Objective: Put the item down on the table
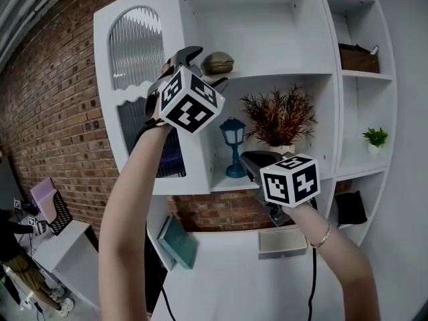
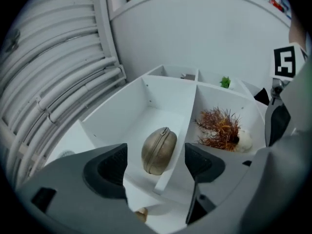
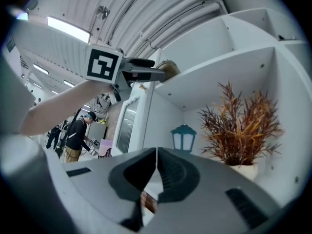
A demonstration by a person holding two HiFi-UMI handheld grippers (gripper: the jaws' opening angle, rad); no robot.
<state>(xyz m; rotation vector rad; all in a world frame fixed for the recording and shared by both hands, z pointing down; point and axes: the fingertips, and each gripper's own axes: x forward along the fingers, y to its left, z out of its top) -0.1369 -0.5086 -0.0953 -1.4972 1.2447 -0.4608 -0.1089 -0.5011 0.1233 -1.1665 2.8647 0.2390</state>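
**Open Fingers Stand Off Pouch on Upper Shelf**

The left gripper (image 1: 204, 69) is raised to the upper compartment of a white shelf unit (image 1: 281, 75), its fingers (image 2: 109, 169) spread wide with nothing pressed between them. An olive-bronze zip pouch (image 1: 218, 63) lies on the shelf board just beyond the fingertips. In the left gripper view the pouch (image 2: 159, 150) shows in the gap between the two pads, ahead of them and touching neither. It rests on the shelf, well above the white surface (image 1: 221, 273) that runs along the foot of the unit.

The right gripper (image 1: 253, 160) hangs lower, before the compartment beneath. In the right gripper view its fingers (image 3: 170, 177) are pressed together with nothing between them. Straight ahead of those closed fingers stands a blue lantern (image 3: 184, 136). A rust-coloured dried plant (image 3: 243, 126) in a pale pot stands beyond the fingers to their right. Up and to the left of them, the same view catches the left gripper (image 3: 158, 73) with the pouch (image 3: 168, 68) at its tips.

Below the right gripper's fingers, a grey box (image 1: 282, 243) sits on the surface. A teal book (image 1: 177, 241) leans below and to the left of them. Far to their right a small green plant (image 1: 376, 137) stands in a side compartment. A brick wall (image 1: 60, 112) runs behind the unit on the left gripper's side. A person (image 3: 78, 130) in dark clothes stands far off in the room.
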